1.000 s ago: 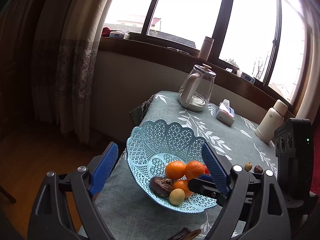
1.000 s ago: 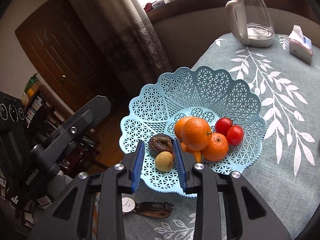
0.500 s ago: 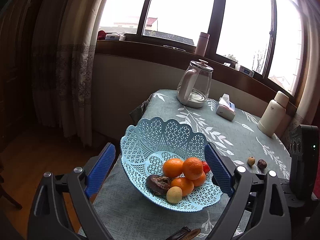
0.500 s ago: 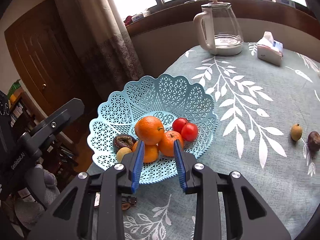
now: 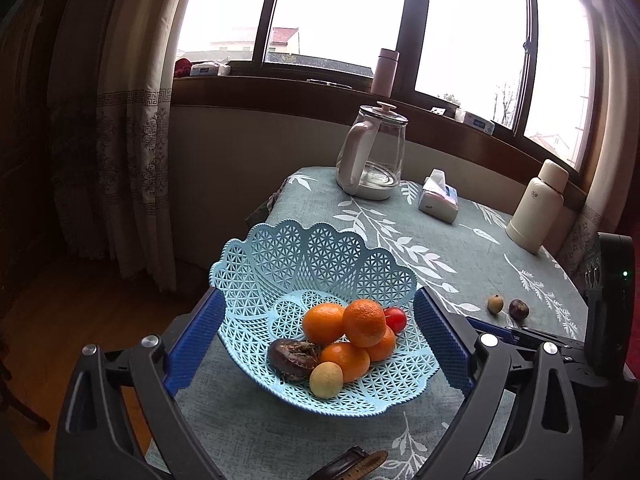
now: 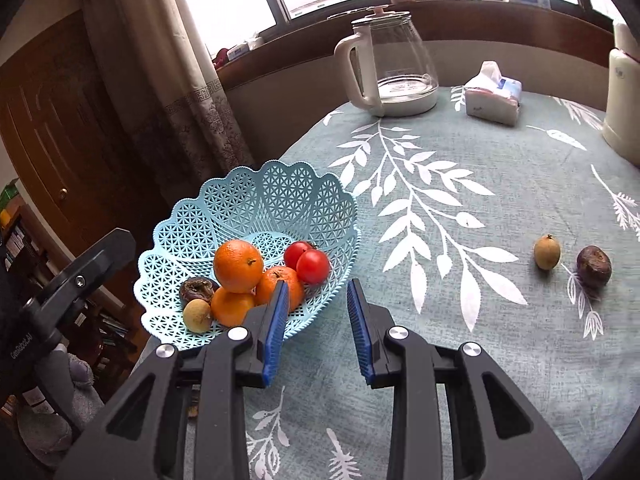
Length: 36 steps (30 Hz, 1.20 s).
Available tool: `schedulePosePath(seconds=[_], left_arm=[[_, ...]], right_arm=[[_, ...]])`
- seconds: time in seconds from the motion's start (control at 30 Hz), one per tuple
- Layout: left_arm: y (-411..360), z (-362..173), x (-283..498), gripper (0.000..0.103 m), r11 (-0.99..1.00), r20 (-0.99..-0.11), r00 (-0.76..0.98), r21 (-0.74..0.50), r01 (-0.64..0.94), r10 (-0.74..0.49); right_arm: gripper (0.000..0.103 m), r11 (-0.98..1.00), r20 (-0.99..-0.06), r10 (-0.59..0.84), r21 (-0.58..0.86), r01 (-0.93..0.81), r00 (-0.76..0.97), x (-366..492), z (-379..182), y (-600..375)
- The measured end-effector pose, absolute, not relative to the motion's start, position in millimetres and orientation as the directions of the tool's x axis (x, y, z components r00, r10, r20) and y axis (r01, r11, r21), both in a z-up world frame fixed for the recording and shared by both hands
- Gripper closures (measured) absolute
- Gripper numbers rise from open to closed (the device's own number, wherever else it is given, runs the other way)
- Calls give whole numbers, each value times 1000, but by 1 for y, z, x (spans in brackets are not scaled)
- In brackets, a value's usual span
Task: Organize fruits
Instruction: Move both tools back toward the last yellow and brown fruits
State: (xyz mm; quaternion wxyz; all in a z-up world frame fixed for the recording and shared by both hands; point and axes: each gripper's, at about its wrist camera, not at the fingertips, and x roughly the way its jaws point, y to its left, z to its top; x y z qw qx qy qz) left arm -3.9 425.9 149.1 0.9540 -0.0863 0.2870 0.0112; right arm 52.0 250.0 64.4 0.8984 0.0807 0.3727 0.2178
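Teal leaf-print tablecloth (image 6: 460, 320); dark-framed window (image 5: 408, 28); beige curtain (image 5: 132, 120).

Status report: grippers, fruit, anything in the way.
Left gripper open, straddling basket. Right gripper open, empty. Yellow fruit and dark fruit loose on the tablecloth. Path unobstructed.

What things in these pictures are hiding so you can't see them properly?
- Watch strap: left wrist view, cut off by the bottom edge; its face is unseen.
- Fourth orange: left wrist view, mostly behind the top orange.
- White bottle: right wrist view, cut by the right edge.
- Basket near rim: right wrist view, behind the right gripper finger.
- Bottle label: too small to read.
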Motion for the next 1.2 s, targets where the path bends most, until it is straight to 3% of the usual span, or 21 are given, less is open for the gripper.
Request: schedulePosePath(seconds=[0.6, 0.73, 0.97, 1.0, 1.07, 1.2], left_arm=[[400, 140, 2, 6, 992, -579, 813, -126, -13, -63], [395, 138, 3, 6, 993, -584, 809, -118, -1, -69], [388, 135, 2, 5, 995, -592, 803, -99, 10, -68], [387, 135, 3, 3, 995, -593, 802, -97, 12, -68], [385, 134, 3, 3, 996, -599, 798, -93, 15, -68], [382, 131, 5, 3, 996, -613, 787, -88, 16, -67]], right_arm=[[72, 926, -651, 370, 315, -208, 662, 61, 54, 211], [58, 930, -649, 350, 328, -166, 676, 62, 51, 196], [56, 935, -651, 311, 340, -100, 693, 65, 46, 168], [52, 936, -653, 304, 342, -88, 694, 66, 44, 163], [33, 933, -647, 293, 355, -62, 704, 65, 43, 152], [33, 933, -648, 261, 359, -16, 715, 65, 40, 130]])
